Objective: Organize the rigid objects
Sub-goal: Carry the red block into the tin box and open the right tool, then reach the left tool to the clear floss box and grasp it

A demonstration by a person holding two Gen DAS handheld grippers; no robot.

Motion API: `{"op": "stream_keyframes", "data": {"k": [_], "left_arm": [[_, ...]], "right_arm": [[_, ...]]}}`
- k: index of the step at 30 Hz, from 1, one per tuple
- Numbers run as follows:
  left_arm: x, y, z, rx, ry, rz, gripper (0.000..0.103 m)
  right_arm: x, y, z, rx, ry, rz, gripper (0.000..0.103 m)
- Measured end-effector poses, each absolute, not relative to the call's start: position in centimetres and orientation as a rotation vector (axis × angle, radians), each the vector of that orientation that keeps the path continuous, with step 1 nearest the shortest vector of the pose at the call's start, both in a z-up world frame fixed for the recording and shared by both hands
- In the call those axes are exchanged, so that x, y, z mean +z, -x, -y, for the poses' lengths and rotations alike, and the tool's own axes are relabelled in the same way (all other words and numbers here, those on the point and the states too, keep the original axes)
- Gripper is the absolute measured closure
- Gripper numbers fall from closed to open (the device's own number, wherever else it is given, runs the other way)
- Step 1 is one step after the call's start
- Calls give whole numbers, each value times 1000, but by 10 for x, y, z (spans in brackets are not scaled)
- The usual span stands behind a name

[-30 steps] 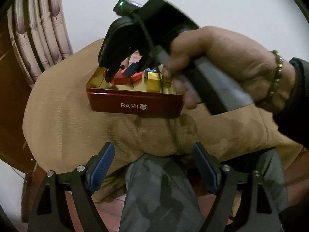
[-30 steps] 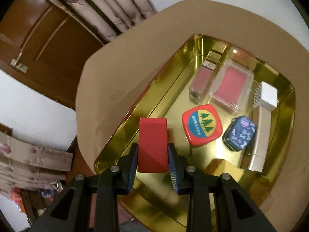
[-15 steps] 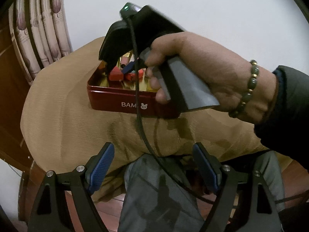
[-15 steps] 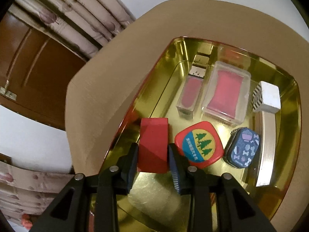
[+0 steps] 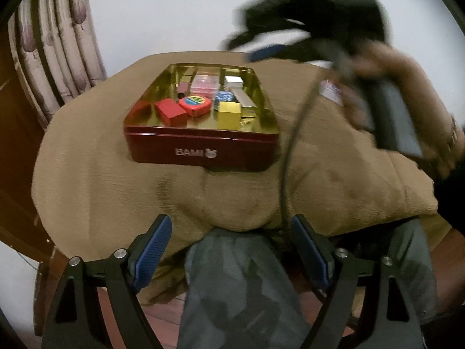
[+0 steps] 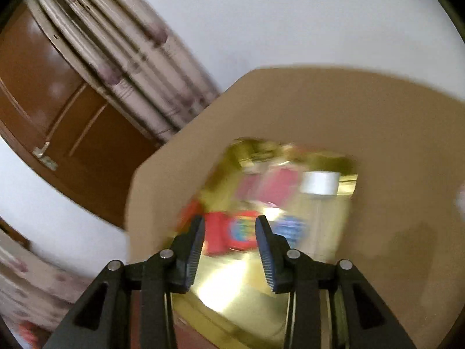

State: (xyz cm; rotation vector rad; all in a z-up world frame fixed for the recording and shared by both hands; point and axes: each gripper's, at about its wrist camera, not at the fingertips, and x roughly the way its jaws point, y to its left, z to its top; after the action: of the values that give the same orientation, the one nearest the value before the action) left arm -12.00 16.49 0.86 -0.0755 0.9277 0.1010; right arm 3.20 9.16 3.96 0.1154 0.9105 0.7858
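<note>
Right wrist view: right gripper (image 6: pixel 229 237), which clenched the red rectangular block (image 5: pixel 170 112) a second ago, is now released and empty, pulling away. That block lies inside the gold-lined red tin (image 5: pixel 200 152) at nine o'clock, beside the round red tin (image 5: pixel 194 105), so one more piece is stowed. Left gripper (image 5: pixel 231 250) hangs spread wide and empty at the cloth-covered bench (image 5: pixel 87 180) edge.

Dark red tin (image 5: pixel 200 151), gold inside

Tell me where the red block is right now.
In the left wrist view, the red block lies inside the red tin, at its front left, right beside the round red tin.
</note>
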Motion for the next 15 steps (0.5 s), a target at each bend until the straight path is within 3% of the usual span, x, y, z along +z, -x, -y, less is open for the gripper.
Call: {"op": "stream_keyframes", "data": {"k": [7, 15], "left_arm": [[17, 116, -121, 11, -33, -903, 13], [35, 52, -61, -252, -8, -967, 12]], "right_arm": [[17, -32, 81, 344, 85, -806, 66], [-27, -42, 236, -3, 175, -801, 65]]}}
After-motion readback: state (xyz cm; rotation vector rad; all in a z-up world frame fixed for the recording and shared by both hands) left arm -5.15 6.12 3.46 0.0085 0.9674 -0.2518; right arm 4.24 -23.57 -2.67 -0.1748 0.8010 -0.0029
